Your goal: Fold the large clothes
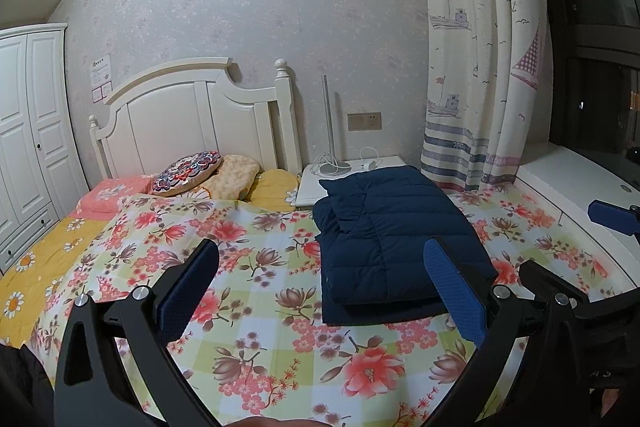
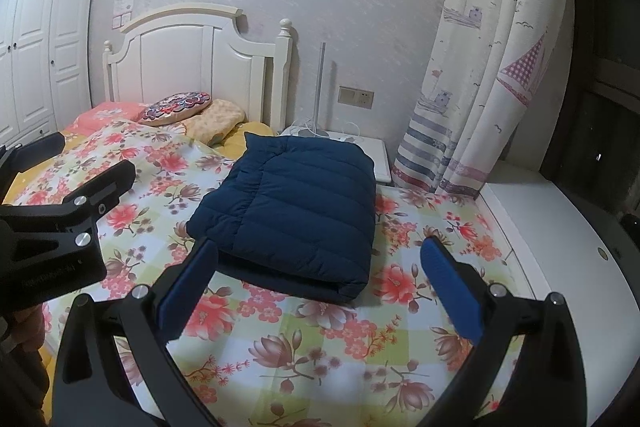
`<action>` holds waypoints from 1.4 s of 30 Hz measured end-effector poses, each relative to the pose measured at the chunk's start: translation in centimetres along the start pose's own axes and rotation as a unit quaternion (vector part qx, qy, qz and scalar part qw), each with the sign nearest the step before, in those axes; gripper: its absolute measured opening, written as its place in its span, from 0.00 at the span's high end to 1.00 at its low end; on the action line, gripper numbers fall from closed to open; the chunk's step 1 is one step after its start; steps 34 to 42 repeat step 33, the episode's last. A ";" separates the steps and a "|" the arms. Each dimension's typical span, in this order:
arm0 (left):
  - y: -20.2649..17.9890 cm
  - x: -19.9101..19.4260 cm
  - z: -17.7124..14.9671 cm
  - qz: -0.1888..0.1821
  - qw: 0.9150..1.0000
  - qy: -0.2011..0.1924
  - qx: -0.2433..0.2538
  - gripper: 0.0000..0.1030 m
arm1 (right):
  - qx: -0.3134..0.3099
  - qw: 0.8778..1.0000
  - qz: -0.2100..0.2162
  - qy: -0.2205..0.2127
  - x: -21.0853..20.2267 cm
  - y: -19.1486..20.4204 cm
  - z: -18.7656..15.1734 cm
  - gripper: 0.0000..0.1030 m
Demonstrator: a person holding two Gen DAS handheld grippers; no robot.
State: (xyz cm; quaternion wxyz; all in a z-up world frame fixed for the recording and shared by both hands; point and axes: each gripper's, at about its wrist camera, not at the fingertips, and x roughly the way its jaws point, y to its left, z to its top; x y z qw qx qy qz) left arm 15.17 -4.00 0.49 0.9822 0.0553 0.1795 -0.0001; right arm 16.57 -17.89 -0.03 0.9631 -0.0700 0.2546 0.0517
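Observation:
A navy quilted down jacket (image 1: 396, 239) lies folded into a thick rectangle on the floral bedspread (image 1: 260, 327). It also shows in the right wrist view (image 2: 296, 211). My left gripper (image 1: 320, 259) is open and empty, held above the bedspread just short of the jacket's near edge. My right gripper (image 2: 320, 259) is open and empty, its left finger close to the jacket's near corner. The left gripper's body shows at the left of the right wrist view (image 2: 64, 215).
A white headboard (image 1: 192, 119) with pillows and a round patterned cushion (image 1: 188, 173) is at the bed's far end. A white nightstand (image 1: 344, 175) with cables stands behind the jacket. A curtain (image 1: 480, 67) and a white window ledge (image 2: 560, 247) are to the right. A wardrobe (image 1: 28, 131) stands at the left.

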 end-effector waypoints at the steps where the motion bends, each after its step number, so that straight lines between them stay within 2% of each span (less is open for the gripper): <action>1: 0.0 0.0 0.0 0.000 1.000 0.000 0.000 0.04 | -0.001 1.000 0.001 0.000 0.0 -0.1 0.0 0.02; 17: 0.0 0.0 -0.1 0.000 1.000 0.001 0.000 0.04 | 0.001 1.000 -0.001 0.004 0.1 0.3 0.1 0.02; 23: 0.1 1.0 -0.9 0.001 1.000 0.002 -0.002 0.04 | 0.000 1.000 0.001 0.022 1.9 0.6 -0.4 0.02; 25: -0.2 2.5 -1.3 -0.006 1.000 0.015 0.010 0.04 | 0.002 0.999 0.003 0.033 3.3 0.5 -0.8 0.02; 27: 0.1 4.9 -1.8 -0.036 0.998 0.046 0.009 0.04 | 0.006 0.999 0.005 0.042 4.6 0.0 -1.1 0.02; 29: 1.6 8.0 -2.3 -0.058 0.994 0.089 0.011 0.04 | 0.018 0.999 -0.003 0.046 6.0 -2.2 -1.4 0.03; 30: 3.4 9.8 -2.6 -0.052 0.992 0.111 0.000 0.04 | 0.029 0.998 -0.016 0.045 6.4 -4.0 -1.5 0.03; 32: 8.5 13.2 -3.0 -0.021 0.988 0.148 -0.039 0.04 | 0.056 0.994 -0.071 0.057 7.7 -10.0 -1.8 0.03; 33: 12.9 15.4 -3.2 -0.008 0.983 0.168 -0.068 0.04 | 0.079 0.988 -0.112 0.072 8.4 -14.5 -2.2 0.03; 42: 12.9 15.4 -3.2 -0.008 0.983 0.168 -0.068 0.04 | 0.079 0.988 -0.112 0.072 8.4 -14.5 -2.2 0.03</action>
